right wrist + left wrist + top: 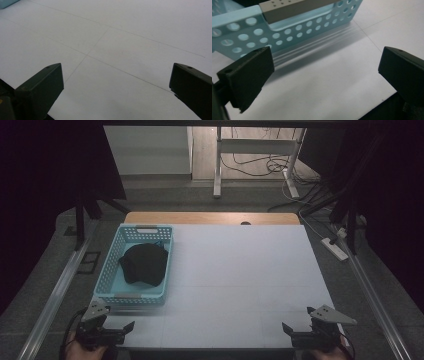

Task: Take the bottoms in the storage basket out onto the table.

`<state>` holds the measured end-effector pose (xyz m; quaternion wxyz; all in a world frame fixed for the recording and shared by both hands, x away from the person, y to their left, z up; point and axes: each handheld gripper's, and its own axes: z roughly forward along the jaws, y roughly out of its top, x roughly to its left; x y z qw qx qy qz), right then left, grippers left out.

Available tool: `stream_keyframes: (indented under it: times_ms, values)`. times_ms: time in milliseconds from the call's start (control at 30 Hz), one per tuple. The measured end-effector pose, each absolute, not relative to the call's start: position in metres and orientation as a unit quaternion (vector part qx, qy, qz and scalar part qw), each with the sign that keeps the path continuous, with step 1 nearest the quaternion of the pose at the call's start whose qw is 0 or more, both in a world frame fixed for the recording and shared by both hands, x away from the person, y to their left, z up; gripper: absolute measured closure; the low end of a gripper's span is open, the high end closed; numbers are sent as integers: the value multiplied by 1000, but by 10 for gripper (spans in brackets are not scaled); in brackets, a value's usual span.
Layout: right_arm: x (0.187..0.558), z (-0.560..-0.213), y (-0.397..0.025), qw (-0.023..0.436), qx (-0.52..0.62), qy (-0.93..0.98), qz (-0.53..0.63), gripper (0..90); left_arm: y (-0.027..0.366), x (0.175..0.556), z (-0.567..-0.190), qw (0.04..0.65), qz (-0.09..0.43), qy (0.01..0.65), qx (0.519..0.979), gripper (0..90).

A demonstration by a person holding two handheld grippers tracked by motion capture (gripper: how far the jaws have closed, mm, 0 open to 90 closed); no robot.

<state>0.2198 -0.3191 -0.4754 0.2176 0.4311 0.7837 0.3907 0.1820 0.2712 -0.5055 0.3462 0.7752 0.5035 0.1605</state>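
Two grippers rest released at the near edge of the desk (240, 270), a basket with a black cap on the left.

The left gripper (131, 326) sits at the near left corner, its jaws spread wide and holding nothing, just in front of the light blue basket (107, 275); in the left gripper view that basket's perforated near wall stands close beyond the jaws. The black cap (143, 264) lies inside the basket, on the left half of the desk. The right gripper (286, 327) sits at the near right corner, jaws likewise wide apart over bare white desk, well apart from the basket.
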Motion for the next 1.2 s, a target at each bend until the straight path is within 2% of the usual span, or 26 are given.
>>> stream_keyframes:
  times_ms: [333,967,1067,1200]
  values:
    - [223,-476,-320,197,431,787,394,0,275,185,-507,353,129,513,772,8]
    - [224,-477,-320,183,427,794,391,0,272,184,-506,341,141,513,775,0]
    - [225,-478,-319,181,426,797,388,0,270,183,-503,362,124,506,773,0]
    - [226,-478,-319,180,426,798,387,0,269,182,-500,363,132,503,773,0]
